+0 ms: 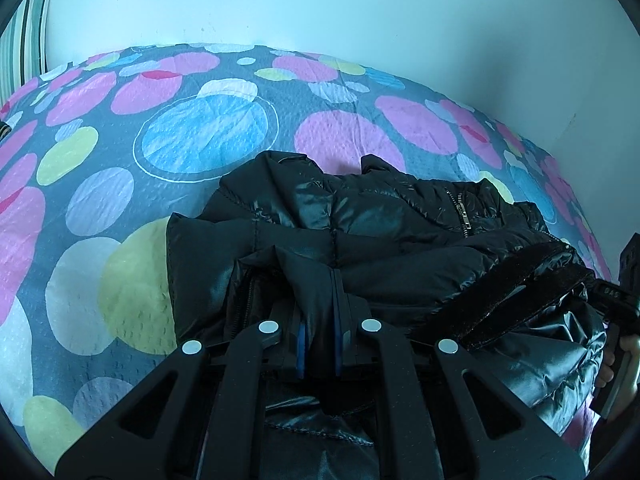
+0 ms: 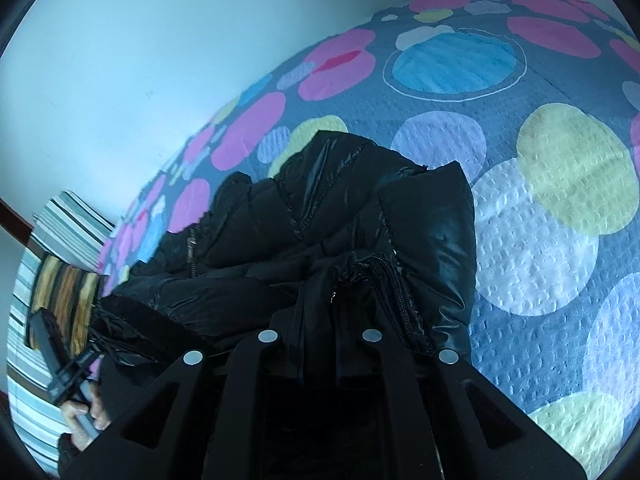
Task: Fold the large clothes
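Left gripper (image 1: 320,304) and right gripper (image 2: 320,300) both clamped on black jacket (image 1: 380,220), frame centre. Advise: lower together onto bedspread (image 1: 120,200), edges aligned, release simultaneously.

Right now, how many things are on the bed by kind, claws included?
Black puffer jacket: 1
Claws shut on the jacket: 2, the left claw and the right claw
Striped pillow at the bed's end: 1
Dotted bedspread: 1
Total: 5
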A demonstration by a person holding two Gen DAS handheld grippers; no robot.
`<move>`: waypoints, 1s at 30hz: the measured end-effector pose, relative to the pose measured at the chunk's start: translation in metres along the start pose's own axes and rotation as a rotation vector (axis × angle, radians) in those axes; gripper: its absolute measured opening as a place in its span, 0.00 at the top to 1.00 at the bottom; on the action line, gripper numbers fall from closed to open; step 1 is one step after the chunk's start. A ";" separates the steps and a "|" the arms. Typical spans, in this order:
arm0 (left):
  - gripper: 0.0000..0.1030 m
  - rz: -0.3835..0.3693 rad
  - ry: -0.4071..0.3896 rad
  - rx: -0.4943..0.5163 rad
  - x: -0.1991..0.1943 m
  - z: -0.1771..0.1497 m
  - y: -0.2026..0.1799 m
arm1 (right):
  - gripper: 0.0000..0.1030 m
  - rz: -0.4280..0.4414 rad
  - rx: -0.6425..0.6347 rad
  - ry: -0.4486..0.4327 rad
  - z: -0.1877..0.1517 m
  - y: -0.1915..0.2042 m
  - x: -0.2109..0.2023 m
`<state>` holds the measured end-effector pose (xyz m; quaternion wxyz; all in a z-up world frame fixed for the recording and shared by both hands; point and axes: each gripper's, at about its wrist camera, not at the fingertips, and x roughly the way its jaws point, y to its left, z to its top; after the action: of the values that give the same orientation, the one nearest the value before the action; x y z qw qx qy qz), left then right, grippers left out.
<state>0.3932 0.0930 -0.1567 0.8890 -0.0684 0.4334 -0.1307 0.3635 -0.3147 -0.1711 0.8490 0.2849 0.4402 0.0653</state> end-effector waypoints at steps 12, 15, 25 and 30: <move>0.91 0.018 0.009 0.007 0.002 0.001 -0.003 | 0.39 -0.071 -0.026 -0.156 -0.005 -0.018 -0.081; 0.91 0.013 0.012 -0.003 0.003 0.002 -0.001 | 0.40 -0.137 -0.144 -0.176 -0.014 -0.004 -0.096; 0.84 -0.013 -0.023 0.012 -0.017 0.010 -0.002 | 0.40 -0.261 -0.450 -0.145 -0.031 0.048 -0.069; 0.78 -0.106 -0.024 -0.027 -0.032 0.017 0.011 | 0.41 -0.281 -0.418 -0.075 -0.033 0.038 -0.039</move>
<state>0.3897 0.1131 -0.1252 0.8850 -0.1046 0.4202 -0.1708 0.3191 -0.2832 -0.1376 0.9060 0.0415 0.4204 0.0255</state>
